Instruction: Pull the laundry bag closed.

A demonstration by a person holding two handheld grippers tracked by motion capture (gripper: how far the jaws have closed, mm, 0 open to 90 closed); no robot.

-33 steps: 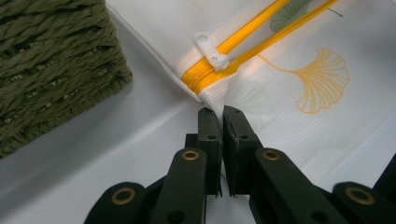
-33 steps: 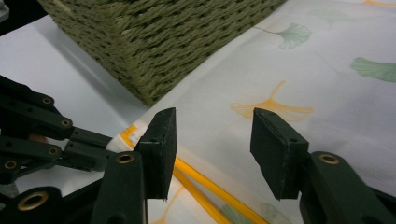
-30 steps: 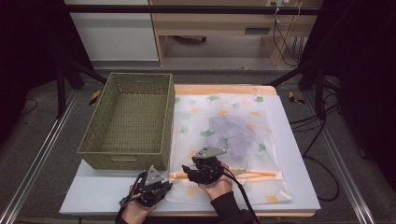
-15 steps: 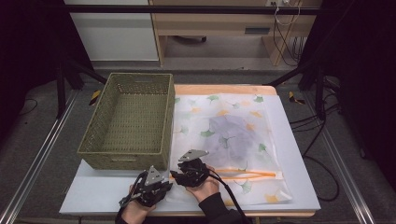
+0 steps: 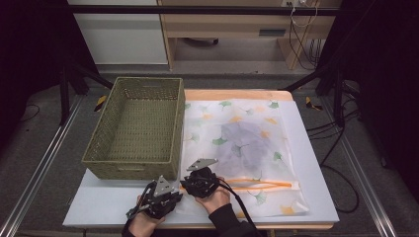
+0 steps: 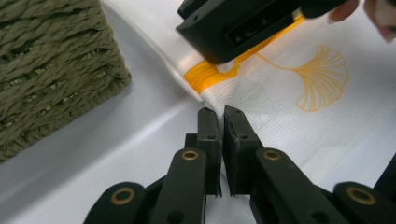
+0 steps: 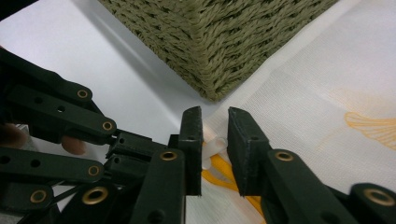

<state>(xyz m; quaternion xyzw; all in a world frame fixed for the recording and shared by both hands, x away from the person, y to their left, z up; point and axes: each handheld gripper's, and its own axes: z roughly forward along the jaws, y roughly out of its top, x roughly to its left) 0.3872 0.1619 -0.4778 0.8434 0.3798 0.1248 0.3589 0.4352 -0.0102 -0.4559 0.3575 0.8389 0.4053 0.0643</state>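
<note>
The mesh laundry bag [image 5: 244, 153] lies flat on the white surface [image 5: 108, 205], white with a ginkgo leaf print, with an orange zipper [image 5: 262, 185] running across its near part. Something greyish is inside it, but I cannot tell what.

The left tongs [image 6: 220, 116] are closed on the bag's corner, just below the end of the zipper; a thin fold of the fabric is pinched between the two black pads. In the high view the left tongs [image 5: 165, 196] sit at the near left corner of the bag, held by the person's left hand [image 5: 143, 222].

The right tongs [image 7: 214, 135] stand just beside the left ones, over the zipper's end. Their jaws have just been closing, and a small white zipper pull [image 7: 212, 149] is between them. A narrow gap shows on each side of it, so the pads do not yet press on it. In the high view the right tongs [image 5: 190, 180] are held by the right hand [image 5: 212, 197].

Just beyond both tongs is the near corner of the woven green basket [image 5: 138, 128], which stands on the surface touching the bag's left edge.
</note>
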